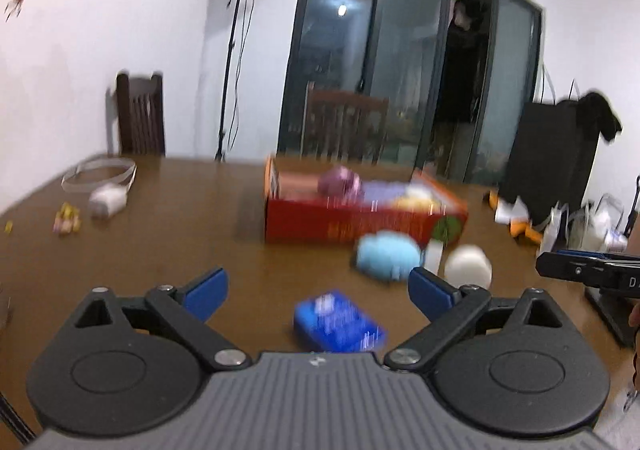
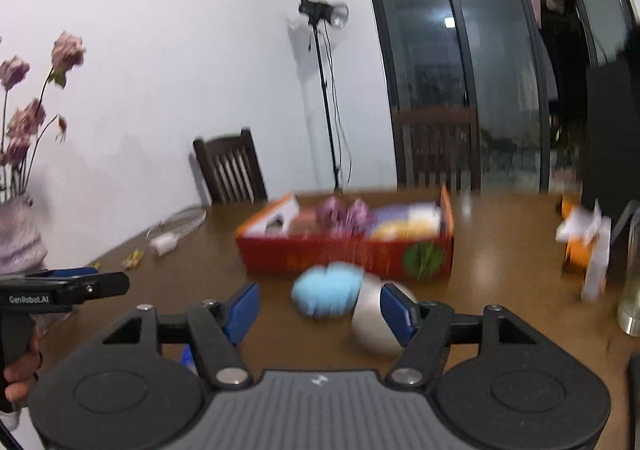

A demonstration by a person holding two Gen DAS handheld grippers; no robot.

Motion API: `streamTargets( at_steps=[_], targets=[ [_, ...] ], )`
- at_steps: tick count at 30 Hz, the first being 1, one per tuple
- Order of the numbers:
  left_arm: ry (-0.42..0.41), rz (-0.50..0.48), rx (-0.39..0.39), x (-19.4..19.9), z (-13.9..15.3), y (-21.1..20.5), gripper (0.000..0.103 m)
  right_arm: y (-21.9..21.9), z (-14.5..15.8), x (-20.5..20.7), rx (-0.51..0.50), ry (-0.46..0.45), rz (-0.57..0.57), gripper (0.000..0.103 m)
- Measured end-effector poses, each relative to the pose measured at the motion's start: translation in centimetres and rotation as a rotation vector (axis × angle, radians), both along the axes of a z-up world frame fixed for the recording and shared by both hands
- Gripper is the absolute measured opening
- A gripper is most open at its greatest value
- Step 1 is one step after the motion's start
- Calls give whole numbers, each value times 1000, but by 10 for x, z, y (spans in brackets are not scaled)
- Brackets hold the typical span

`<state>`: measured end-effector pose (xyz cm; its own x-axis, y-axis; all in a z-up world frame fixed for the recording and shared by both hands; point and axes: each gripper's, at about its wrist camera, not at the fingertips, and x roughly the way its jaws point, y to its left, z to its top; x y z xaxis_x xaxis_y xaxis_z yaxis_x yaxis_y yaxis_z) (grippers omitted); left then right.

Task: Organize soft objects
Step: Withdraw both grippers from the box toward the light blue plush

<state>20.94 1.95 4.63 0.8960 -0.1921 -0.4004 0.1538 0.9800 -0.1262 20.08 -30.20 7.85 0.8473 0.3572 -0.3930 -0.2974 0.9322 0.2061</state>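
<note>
Some soft toys sit in my red box (image 1: 352,224), but the blue fluffy toy (image 1: 386,254) waits outside, both tools spread wide.

**Open tabletop left of the red box**

Bare brown table (image 1: 180,218) left of red box (image 1: 360,222). In front of box, crowded: blue plush (image 1: 386,254), white ball (image 1: 468,266), blue packet (image 1: 340,322). Right of box, orange-white clutter (image 2: 584,246).

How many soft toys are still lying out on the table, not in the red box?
2: a light blue plush just in front of the red box, and a white ball beside it. Blur may hide others.
</note>
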Motion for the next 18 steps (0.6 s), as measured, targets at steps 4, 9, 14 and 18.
streamTargets(
  at_steps=[4, 9, 14, 18],
  targets=[
    [22, -7, 16, 3, -6, 3, 99, 6, -20, -8, 6, 71, 25, 66],
    [37, -1, -15, 25, -16, 8, 99, 27, -27, -3, 13, 83, 87, 66],
    [91, 22, -40, 56, -24, 17, 90, 63, -45, 16, -31, 129, 176, 55],
    [107, -18, -58, 89, -23, 16, 83, 68, -57, 53, 22, 189, 138, 54]
  ],
)
